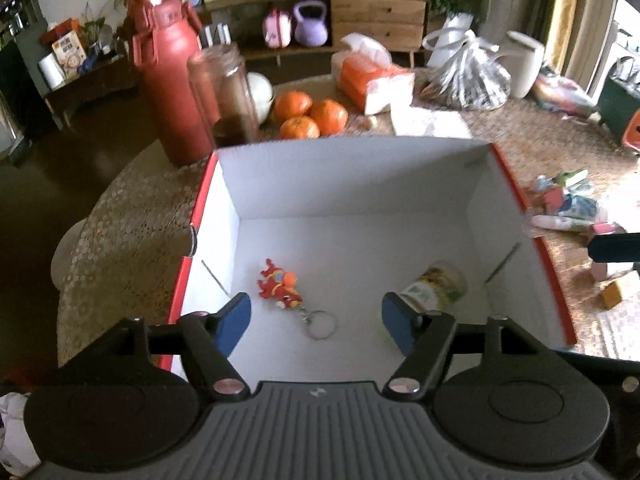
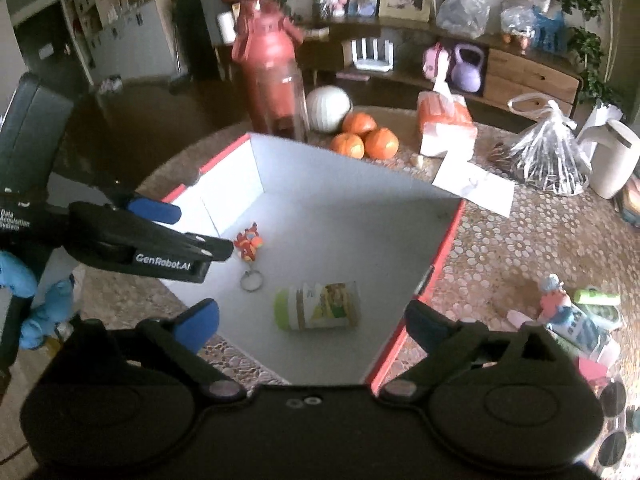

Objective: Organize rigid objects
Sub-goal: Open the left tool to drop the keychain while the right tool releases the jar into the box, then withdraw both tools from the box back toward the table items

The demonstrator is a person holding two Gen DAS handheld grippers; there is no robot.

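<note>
Left tongs [image 1: 316,322]: spread wide, blue pads apart, nothing between them. They hang over the near edge of the box [image 1: 520,196], above its floor. In the right wrist view the left tongs [image 2: 176,232] reach in from the left over the box's left wall, touching nothing.

Right tongs [image 2: 312,326]: also spread wide and holding nothing. One blue pad sits outside the near-left wall of the box [image 2: 448,236], the other at the near-right red edge; contact with that edge cannot be told.

Keychain [image 1: 280,284]: a small red and orange dragon-like figure with a metal ring on a short chain, lying flat on the box floor, left of centre. Seen also from the right wrist [image 2: 249,245].

Jar [image 1: 436,284]: small, lying on its side on the box floor near the right wall, well apart from the keychain. The right wrist view shows the jar [image 2: 318,306] with a green lid and a yellow-green label.

Box: open-topped, white inside, red outside, resting on the patterned tabletop [image 2: 520,248]. It holds only the keychain and jar.

More small items [image 2: 576,312] lie on the tabletop right of the box. Beyond the box: three oranges [image 2: 364,138] and a red bottle [image 1: 168,76].
</note>
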